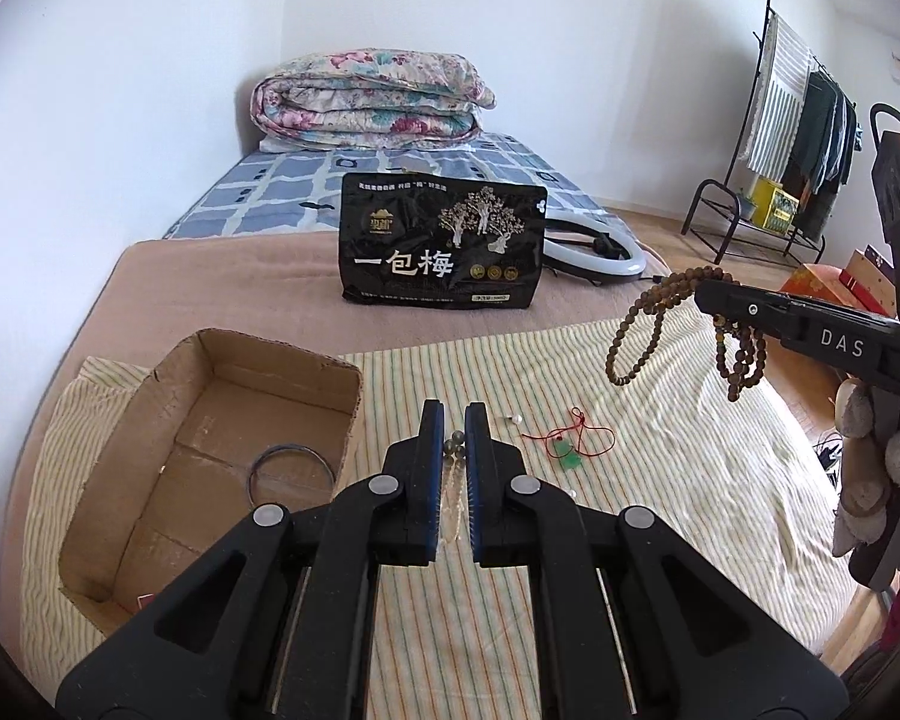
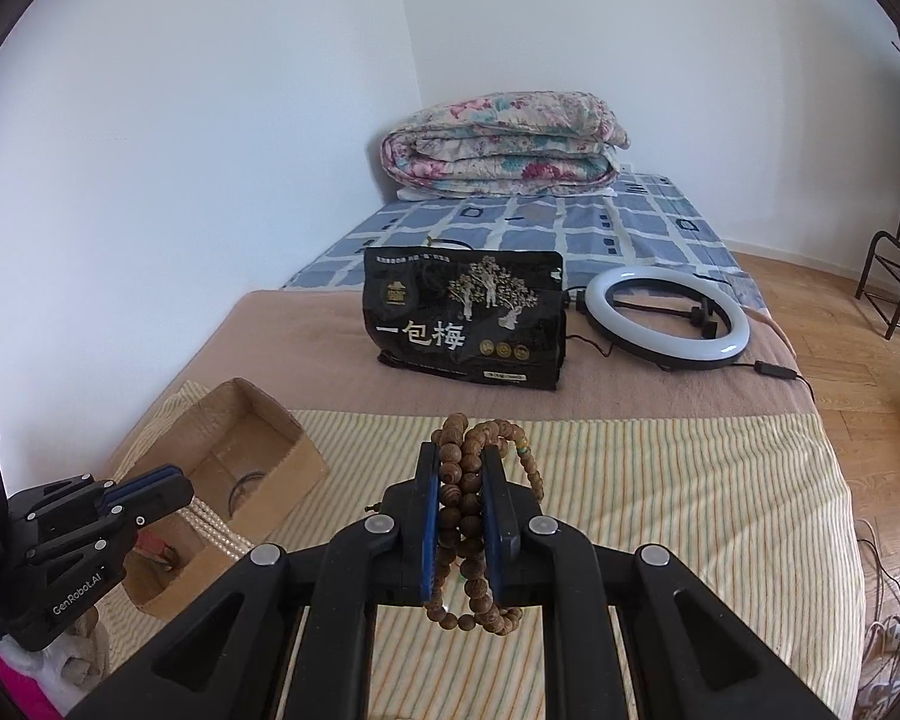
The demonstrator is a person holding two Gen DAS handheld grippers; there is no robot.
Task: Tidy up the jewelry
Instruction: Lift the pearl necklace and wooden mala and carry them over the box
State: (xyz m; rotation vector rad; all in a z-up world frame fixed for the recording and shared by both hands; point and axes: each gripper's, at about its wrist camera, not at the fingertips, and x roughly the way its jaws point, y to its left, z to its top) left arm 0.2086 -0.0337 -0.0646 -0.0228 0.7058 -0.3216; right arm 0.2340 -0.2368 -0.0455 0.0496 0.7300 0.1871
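My right gripper is shut on a string of brown wooden beads and holds it above the striped cloth; its loops hang from the right gripper in the left wrist view as the beads. My left gripper is nearly shut on a pearl necklace that hangs over the near wall of an open cardboard box. In the right wrist view the left gripper is above that box. A dark bangle lies in the box. A red cord with green pendants lies on the cloth.
A black snack bag stands behind the striped cloth, with a ring light to its right. A folded floral quilt lies at the bed's far end. A clothes rack stands by the right wall. Small beads lie between the left fingers.
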